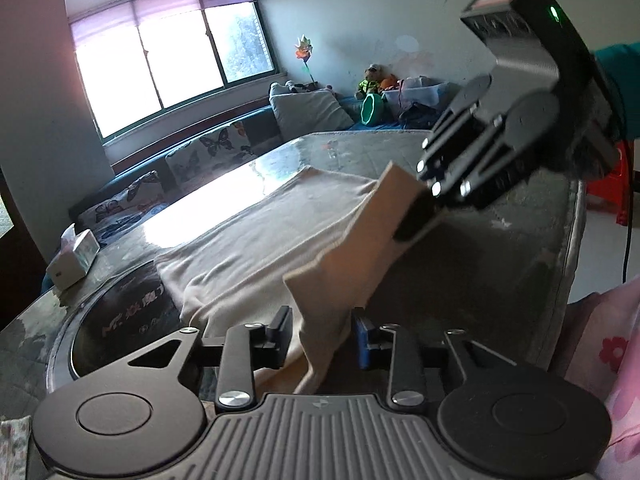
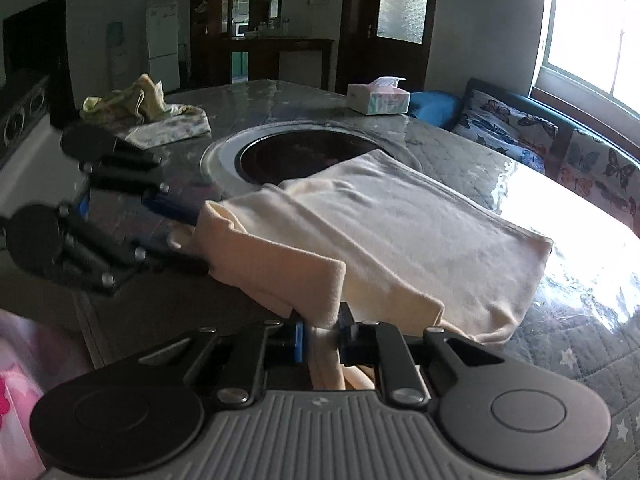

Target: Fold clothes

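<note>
Right gripper (image 2: 324,334) pinches the cream garment's (image 2: 400,232) edge; left gripper (image 1: 322,334) stands part open, cloth loose between its jaws

Two handheld grippers, both matte black. The left gripper (image 1: 322,334) has a ribbed grey base flanked by two round black discs, jointed black linkage bars fastened with silver screws, and one blue finger pad (image 1: 363,342). The right gripper (image 2: 323,332) is built the same way, with a blue pad on one finger. Seen from the left camera, its boxy body carries a small green light. A teal sleeve (image 1: 618,80) shows behind it, and pink flowered clothing (image 1: 616,364) at the frame's edge.
</note>
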{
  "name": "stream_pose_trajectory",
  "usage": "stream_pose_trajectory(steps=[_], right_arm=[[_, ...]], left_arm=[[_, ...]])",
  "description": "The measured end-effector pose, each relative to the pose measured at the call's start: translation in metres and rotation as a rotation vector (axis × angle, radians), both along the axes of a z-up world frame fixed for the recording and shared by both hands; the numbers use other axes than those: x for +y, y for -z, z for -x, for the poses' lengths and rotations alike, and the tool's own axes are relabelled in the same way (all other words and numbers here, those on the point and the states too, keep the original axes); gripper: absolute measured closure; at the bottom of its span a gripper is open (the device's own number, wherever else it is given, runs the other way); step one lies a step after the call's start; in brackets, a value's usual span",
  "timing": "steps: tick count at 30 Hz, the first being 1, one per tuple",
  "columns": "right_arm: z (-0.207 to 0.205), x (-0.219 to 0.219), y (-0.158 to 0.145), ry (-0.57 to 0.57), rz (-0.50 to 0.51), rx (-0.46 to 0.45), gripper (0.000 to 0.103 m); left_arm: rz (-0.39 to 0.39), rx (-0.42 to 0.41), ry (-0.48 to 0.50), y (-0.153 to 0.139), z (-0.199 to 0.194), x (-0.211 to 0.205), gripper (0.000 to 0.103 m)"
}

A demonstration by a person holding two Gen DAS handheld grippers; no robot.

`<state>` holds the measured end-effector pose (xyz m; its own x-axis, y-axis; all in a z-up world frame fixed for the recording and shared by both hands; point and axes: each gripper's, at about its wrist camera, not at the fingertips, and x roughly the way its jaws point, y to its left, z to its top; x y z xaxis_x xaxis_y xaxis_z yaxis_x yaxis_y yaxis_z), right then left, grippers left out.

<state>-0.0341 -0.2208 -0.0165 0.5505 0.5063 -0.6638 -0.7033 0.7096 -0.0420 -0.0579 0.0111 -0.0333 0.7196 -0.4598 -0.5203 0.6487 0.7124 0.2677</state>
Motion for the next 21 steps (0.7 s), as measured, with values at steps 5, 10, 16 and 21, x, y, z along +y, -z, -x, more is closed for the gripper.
stream_pose_trajectory(steps=[5,10,16,21], right_arm=[[-0.003,0.001,-0.008,0.01,-0.001,0.003,0.089],[-0.005,0.002,-0.013,0.025,0.001,-0.009,0.09],[0.001,0.0,-0.008,0.034,-0.001,-0.038,0.092],[0.01,-0.004,-0.008,0.042,-0.028,-0.052,0.094]], left_arm=[[-0.053,-0.051,0.006,0.008,0.002,-0.002,0.059],[-0.091,-0.047,0.016,0.015,-0.004,0.004,0.063],[-0.057,-0.03,0.008,0.012,-0.011,0.017,0.091],[0.003,-0.012,-0.006,0.001,-0.006,0.024,0.096]])
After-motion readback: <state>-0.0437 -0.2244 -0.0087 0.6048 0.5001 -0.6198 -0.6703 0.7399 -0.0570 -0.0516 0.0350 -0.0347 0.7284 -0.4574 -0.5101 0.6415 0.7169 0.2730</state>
